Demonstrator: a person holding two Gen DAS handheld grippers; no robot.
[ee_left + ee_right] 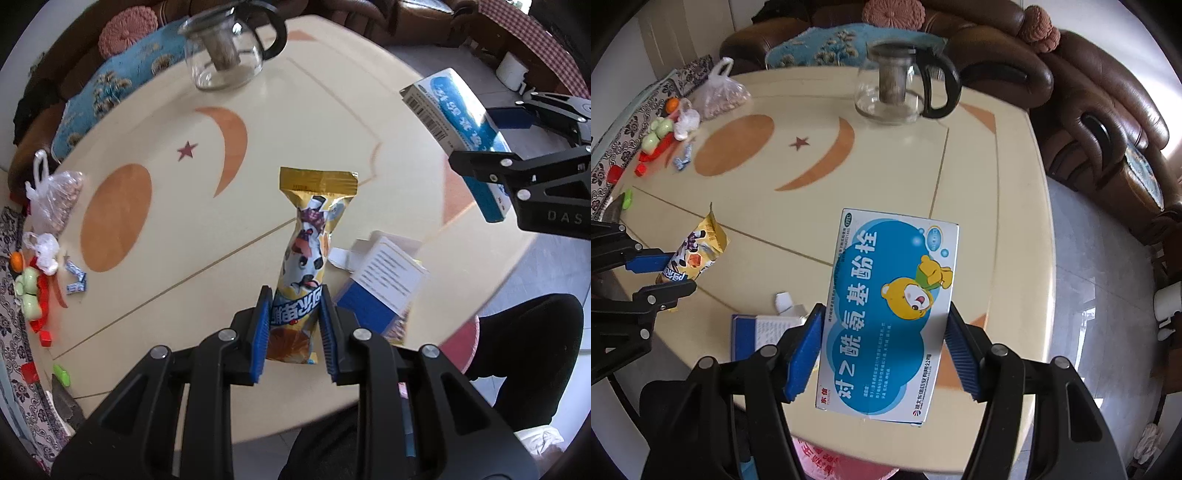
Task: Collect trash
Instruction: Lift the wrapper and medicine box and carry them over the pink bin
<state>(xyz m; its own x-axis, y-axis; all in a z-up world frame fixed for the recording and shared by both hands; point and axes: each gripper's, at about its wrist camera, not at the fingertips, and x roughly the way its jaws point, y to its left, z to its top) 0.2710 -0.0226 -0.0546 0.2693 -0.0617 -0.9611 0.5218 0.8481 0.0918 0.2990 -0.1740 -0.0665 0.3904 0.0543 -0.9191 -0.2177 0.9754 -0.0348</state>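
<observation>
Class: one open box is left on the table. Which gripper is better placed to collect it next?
Neither is free: the left gripper holds a snack wrapper, the right gripper a blue box. The open box lies nearer the left.

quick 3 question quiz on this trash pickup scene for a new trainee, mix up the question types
1. True or false: the left gripper is shut on the yellow snack wrapper.
2. What does the right gripper hold? A) glass teapot B) blue and white medicine box C) plastic bag
3. Fill in: the opened blue and white carton lies on the ____, near its front edge.

Key:
1. True; both pads press the wrapper's lower part.
2. B, the blue and white medicine box; the glass teapot and the plastic bag stand on the far side of the table.
3. table
</observation>
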